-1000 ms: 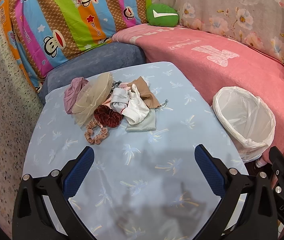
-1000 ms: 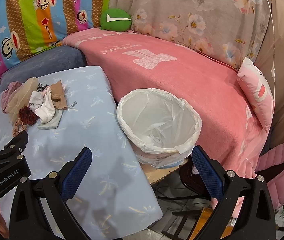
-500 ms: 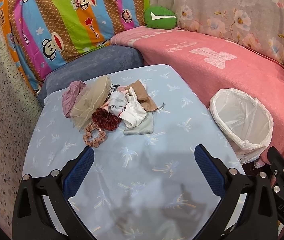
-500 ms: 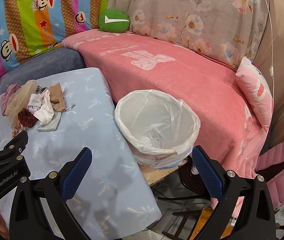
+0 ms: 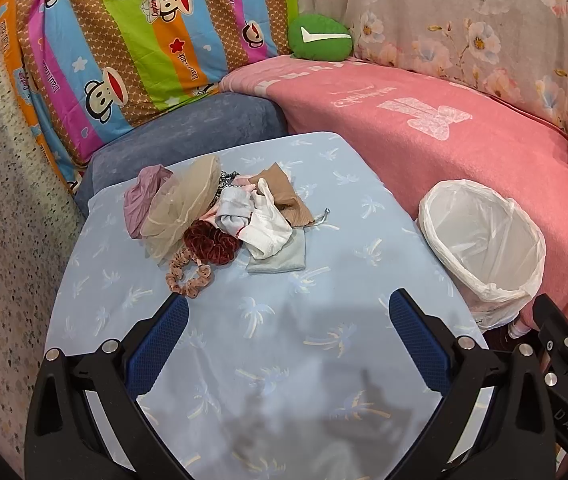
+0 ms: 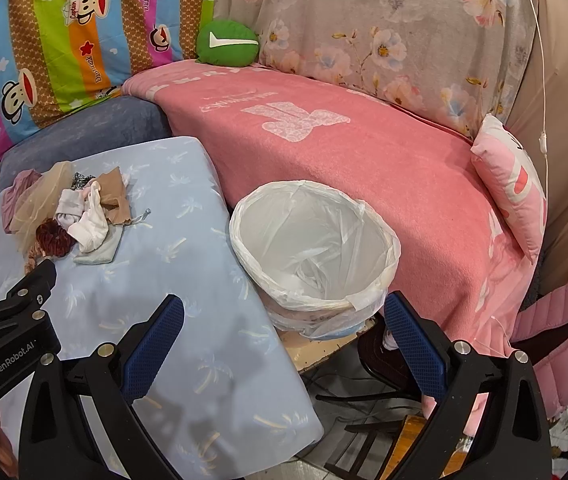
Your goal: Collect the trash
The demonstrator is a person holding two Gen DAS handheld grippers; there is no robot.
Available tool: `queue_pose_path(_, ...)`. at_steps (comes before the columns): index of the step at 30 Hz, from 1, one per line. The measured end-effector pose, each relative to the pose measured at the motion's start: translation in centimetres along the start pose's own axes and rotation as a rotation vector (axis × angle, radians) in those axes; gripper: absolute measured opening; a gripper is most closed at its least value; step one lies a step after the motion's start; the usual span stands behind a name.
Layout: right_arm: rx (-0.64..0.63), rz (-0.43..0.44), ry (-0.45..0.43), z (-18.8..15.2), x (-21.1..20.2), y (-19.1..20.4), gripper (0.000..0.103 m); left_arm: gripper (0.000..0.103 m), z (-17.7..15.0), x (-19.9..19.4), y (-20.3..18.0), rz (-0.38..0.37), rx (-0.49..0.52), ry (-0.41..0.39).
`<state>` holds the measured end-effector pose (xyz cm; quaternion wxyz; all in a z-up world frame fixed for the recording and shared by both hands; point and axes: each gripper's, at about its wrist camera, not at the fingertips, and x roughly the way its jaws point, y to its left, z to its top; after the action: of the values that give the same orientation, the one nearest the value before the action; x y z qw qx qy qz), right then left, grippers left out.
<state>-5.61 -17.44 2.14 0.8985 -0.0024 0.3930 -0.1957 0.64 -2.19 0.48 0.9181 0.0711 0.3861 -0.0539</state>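
Everything to be collected sits in one heap (image 5: 220, 216) on the blue palm-print desk (image 5: 284, 344), well to the left of the lined bin (image 5: 483, 248). It is all soft stuff: a sheer beige tulle piece (image 5: 184, 208), a crinkled maroon velvet scrunchie (image 5: 210, 242), a pink ruffled scrunchie (image 5: 188, 276) nearest me, crumpled white cloth (image 5: 264, 228).

The bin's thin white liner is folded over the rim, mouth open and seemingly empty, ready to receive.

Left gripper (image 5: 284, 332) and right gripper (image 6: 284, 332) hover short of the heap and beside the bin, fingers spread wide, holding nothing.
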Motion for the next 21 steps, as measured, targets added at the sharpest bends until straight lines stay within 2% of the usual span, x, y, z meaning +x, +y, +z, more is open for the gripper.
queue_pose_path(21,-0.001,0.000,-0.001,0.19,0.02,0.13,0.097,0.096,0.35,0.15,0.06,-0.002,-0.007,0.001)
